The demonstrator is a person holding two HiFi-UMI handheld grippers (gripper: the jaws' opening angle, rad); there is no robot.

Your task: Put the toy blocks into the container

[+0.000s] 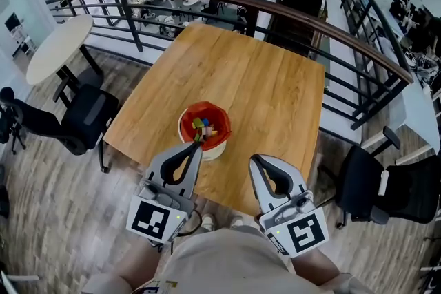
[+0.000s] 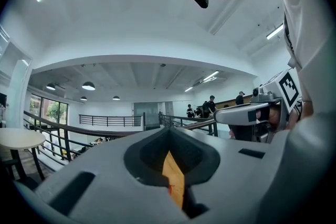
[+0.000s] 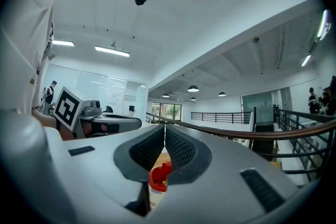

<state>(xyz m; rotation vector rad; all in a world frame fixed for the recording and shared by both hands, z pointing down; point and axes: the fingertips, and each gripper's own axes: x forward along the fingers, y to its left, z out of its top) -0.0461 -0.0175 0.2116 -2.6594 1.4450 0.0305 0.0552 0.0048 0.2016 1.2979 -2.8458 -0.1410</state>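
A white container (image 1: 204,129) with a red lining stands near the front edge of the wooden table (image 1: 255,79). Several coloured toy blocks (image 1: 202,127) lie inside it. My left gripper (image 1: 199,143) is shut and empty, its tips just at the container's near rim. My right gripper (image 1: 254,158) is shut and empty too, over the table's front edge to the right of the container. In the left gripper view the jaws (image 2: 168,131) meet, with only table wood behind them. In the right gripper view the shut jaws (image 3: 164,126) frame the red container (image 3: 159,177).
Black chairs stand at the left (image 1: 83,117) and right (image 1: 375,182) of the table. A round white table (image 1: 58,45) is at the far left. A dark curved railing (image 1: 275,10) runs behind the table's far edge.
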